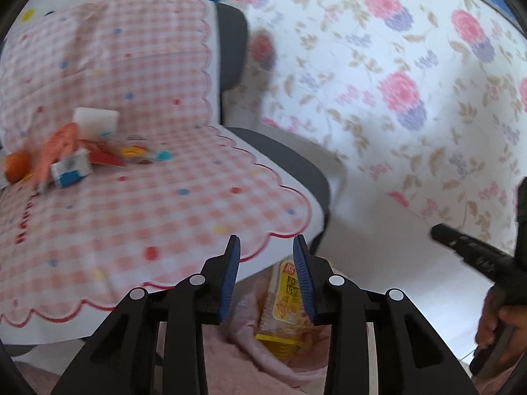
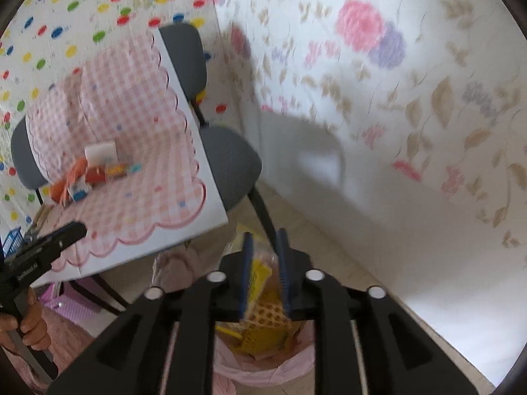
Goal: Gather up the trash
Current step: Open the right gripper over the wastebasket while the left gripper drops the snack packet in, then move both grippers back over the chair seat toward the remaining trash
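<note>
right gripper (image 2: 265, 276) clamps yellow wrapper (image 2: 263, 299), long axis vertical, directly over pink bag (image 2: 263, 372) at bottom centre | my left gripper (image 1: 266, 276) open, empty | remaining trash (image 1: 75, 151) left-centre, nearer left

Chair (image 2: 230, 161), gingham cloth (image 1: 184, 210), trash pile (image 1: 75, 151)

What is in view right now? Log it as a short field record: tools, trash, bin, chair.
left tool: open, empty, above the bin
right tool: fingers close together, yellow wrapper between them; grip unclear
bin: pink liner, yellow packaging already inside, on the floor by the chair
chair: grey, covered by pink checked cloth
remaining trash: pile of cartons and wrappers on the cloth, blurred
</note>
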